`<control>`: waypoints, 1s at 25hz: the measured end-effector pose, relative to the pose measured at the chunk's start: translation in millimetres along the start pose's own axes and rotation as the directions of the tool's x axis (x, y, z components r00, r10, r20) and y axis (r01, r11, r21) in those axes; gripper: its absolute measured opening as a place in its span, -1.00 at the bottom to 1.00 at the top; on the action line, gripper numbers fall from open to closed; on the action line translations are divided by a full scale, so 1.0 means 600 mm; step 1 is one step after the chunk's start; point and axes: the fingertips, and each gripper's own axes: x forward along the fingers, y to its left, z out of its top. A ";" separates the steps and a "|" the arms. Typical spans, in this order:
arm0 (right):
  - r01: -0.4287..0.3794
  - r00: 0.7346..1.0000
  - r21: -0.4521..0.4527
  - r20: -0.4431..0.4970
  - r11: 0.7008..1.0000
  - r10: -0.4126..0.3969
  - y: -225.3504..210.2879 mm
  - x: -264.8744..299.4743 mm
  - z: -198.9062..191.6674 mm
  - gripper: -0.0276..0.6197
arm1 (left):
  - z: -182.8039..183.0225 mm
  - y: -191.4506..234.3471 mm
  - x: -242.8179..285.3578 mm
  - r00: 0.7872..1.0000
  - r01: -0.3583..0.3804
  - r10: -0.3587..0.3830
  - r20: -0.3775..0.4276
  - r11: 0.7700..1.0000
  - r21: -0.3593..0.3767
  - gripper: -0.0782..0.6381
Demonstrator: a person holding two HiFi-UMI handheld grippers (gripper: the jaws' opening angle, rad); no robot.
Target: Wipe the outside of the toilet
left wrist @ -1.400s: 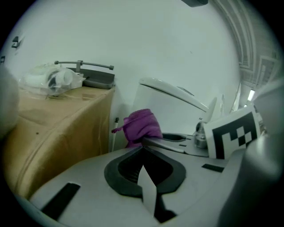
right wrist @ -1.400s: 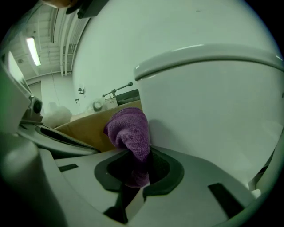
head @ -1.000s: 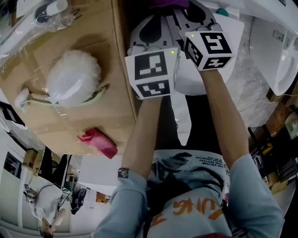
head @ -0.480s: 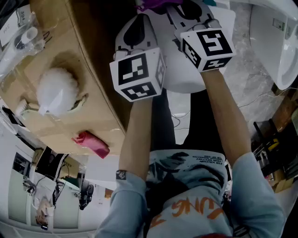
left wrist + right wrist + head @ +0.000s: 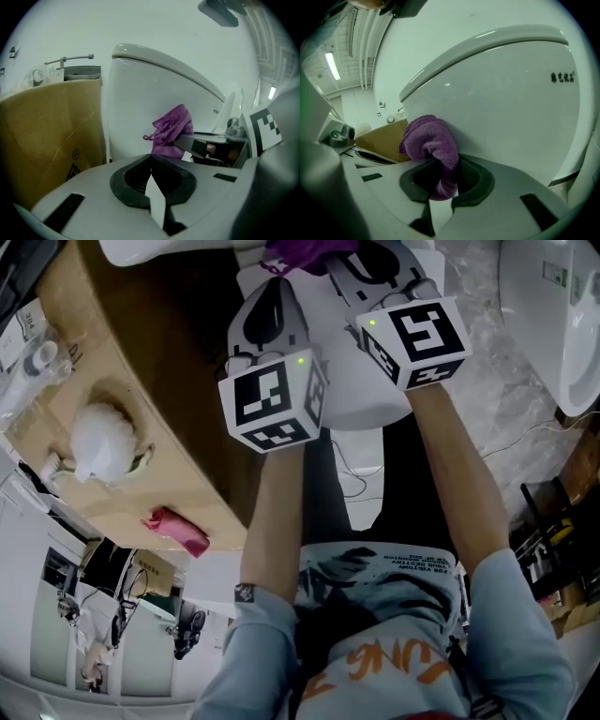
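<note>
The white toilet [image 5: 506, 108] fills the right gripper view, its lid rim running across the top. My right gripper [image 5: 443, 180] is shut on a purple cloth [image 5: 431, 145], which bulges out of the jaws and rests against the toilet's side. In the left gripper view the toilet [image 5: 140, 103] stands just ahead, and the purple cloth [image 5: 171, 131] shows beside it in the other gripper's jaws. My left gripper [image 5: 150, 180] is shut with nothing in it. From the head view both grippers [image 5: 272, 310] [image 5: 375, 268] sit close together at the toilet [image 5: 366, 381], the cloth [image 5: 305, 251] at the top edge.
A brown cardboard box [image 5: 141, 418] stands left of the toilet, with a white fluffy brush head [image 5: 101, 439] and a pink cloth [image 5: 176, 531] on it. Another white fixture [image 5: 544, 324] is at the right. A cable [image 5: 539, 442] lies on the grey floor.
The head view has swung, so the cardboard box has slid left and turned. Both grippers have moved slightly up toward the toilet, the left one drifting left.
</note>
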 end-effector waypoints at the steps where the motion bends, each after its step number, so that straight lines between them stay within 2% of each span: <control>1: -0.001 1.000 0.001 -0.001 1.000 0.001 -0.007 -0.006 0.000 -0.67 | -0.002 -0.008 0.002 1.000 -0.007 0.007 -0.006 1.000 0.011 -0.71; 4: -0.004 1.000 -0.003 0.003 1.000 0.004 -0.031 -0.024 0.005 -0.67 | -0.003 -0.033 0.013 1.000 -0.020 0.020 -0.014 0.999 0.033 -0.71; 15: 0.084 0.996 0.026 0.021 0.996 -0.084 -0.145 -0.102 0.003 -0.66 | -0.003 -0.130 0.048 0.999 0.036 -0.031 -0.044 0.993 0.112 -0.71; 25: 0.207 0.978 0.081 0.023 0.975 -0.210 -0.286 -0.178 -0.018 -0.66 | -0.005 -0.254 0.094 0.991 0.130 -0.123 -0.056 0.980 0.149 -0.71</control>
